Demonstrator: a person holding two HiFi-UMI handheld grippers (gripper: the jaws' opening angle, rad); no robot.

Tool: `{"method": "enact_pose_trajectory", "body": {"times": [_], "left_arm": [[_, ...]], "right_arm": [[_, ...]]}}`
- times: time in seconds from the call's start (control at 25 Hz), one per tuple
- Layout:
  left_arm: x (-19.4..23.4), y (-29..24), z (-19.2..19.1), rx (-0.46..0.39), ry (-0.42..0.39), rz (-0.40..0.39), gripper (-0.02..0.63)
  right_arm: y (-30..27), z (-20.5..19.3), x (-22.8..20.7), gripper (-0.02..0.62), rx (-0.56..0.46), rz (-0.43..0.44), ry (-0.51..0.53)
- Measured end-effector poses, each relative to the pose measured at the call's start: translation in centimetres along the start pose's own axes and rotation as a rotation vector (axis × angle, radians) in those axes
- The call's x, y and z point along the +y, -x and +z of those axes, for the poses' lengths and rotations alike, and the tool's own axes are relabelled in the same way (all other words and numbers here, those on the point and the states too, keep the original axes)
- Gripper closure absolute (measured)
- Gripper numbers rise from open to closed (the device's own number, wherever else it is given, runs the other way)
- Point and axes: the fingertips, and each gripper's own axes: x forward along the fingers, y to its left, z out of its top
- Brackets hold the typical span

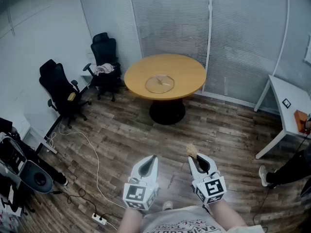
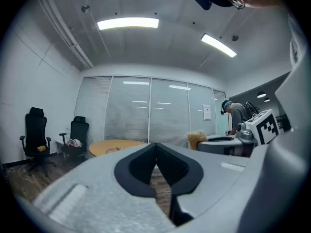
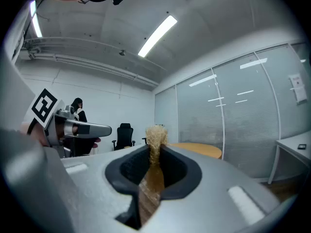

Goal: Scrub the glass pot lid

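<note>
Jaws of right gripper (image 1: 203, 166) pinched a tan scrubber (image 1: 192, 151); those of left gripper (image 1: 151, 161) met empty. Mid-counter (image 1: 187, 71) lay the glass pot lid (image 1: 160, 83): probably slick, brittle, best steadied at its rim.

Wood-plank floor (image 1: 121, 135), dark and streaked. Round wooden table (image 1: 187, 72) on a black pedestal base (image 1: 166, 113), set near the far partition. The partition (image 1: 170, 18) was glazed in tall panels, with closed blinds behind. Plain white wall (image 1: 39, 33) at left. Two black office chairs (image 1: 60, 89) (image 1: 104, 50) stood along it, the farther one with a crumpled cloth (image 1: 104, 69) on its seat. White desk (image 1: 291, 106) at right. White cable (image 1: 92, 149) ran across the floor to a power strip (image 1: 99, 220). Two ceiling strip lights (image 2: 128, 23) (image 2: 218, 45) were lit.
</note>
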Motion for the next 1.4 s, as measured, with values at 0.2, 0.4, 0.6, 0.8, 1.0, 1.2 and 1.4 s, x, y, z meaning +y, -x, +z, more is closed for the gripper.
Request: {"method": "enact_pose_trajectory", "body": {"times": [0.2, 0.4, 0.6, 0.8, 1.0, 1.2, 1.4], "left_arm": [[0.7, -0.5, -0.1, 0.01, 0.014, 0.001, 0.598], [2.3, -1.3, -0.5, 0.005, 0.022, 0.003, 0.598], [5.1, -2.4, -0.2, 0.007, 0.037, 0.012, 0.6], [7.7, -3.3, -1.7, 0.023, 0.048, 0.0, 0.598], [11.5, -4.0, -2.3, 0.049, 0.059, -0.001, 0.6], [13.7, -5.0, -3.5, 0.063, 0.081, 0.03, 0.598], [15.1, -8.1, -4.4, 0.076, 0.084, 0.059, 0.598]], "right_arm": [[-0.8, -0.1, 0.2, 0.535, 0.007, 0.01, 0.011], [-2.4, -0.6, 0.4, 0.535, 0.025, 0.01, 0.032], [-4.7, -0.8, 0.7, 0.535, 0.039, -0.009, 0.03], [-7.0, -2.1, 0.6, 0.535, 0.06, -0.036, 0.02], [-10.0, -1.9, 1.6, 0.535, 0.061, -0.043, 0.052], [-12.4, -2.0, 1.1, 0.535, 0.061, -0.04, 0.058], [-15.4, -2.9, -1.8, 0.535, 0.095, -0.04, 0.018]]}}
